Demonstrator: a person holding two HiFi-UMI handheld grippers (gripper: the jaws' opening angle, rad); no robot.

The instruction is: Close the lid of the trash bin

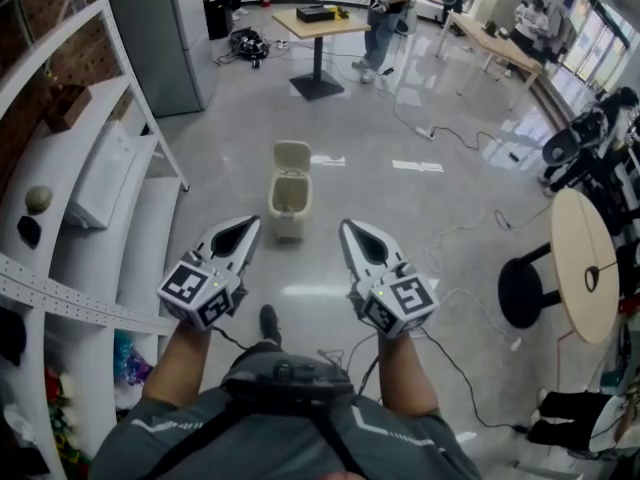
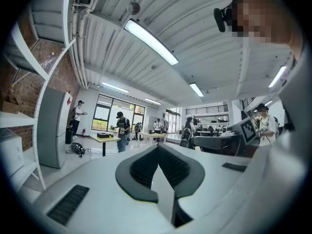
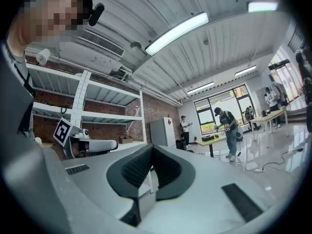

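Lower centre of the head view, nearest: the left tongs (image 1: pixel 246 230) and right tongs (image 1: pixel 350 232), white plastic with marker cubes, are held side by side and point ahead. Each gripper view shows the jaws brought together at the tips, with nothing between them.

Beyond lies the glossy grey floor (image 1: pixel 230 183).

Frame centre, further off: the small beige plastic trash bin (image 1: pixel 289 208) stands upright on that floor, well apart from both tongs. Its beige hinged lid (image 1: pixel 291 155) is raised on the far side.

Assessment: approach not yet made. Recommended: close in, set one closed tip behind the lid's top edge, then draw it over and down gently. The bin looks light and may slide or tip.
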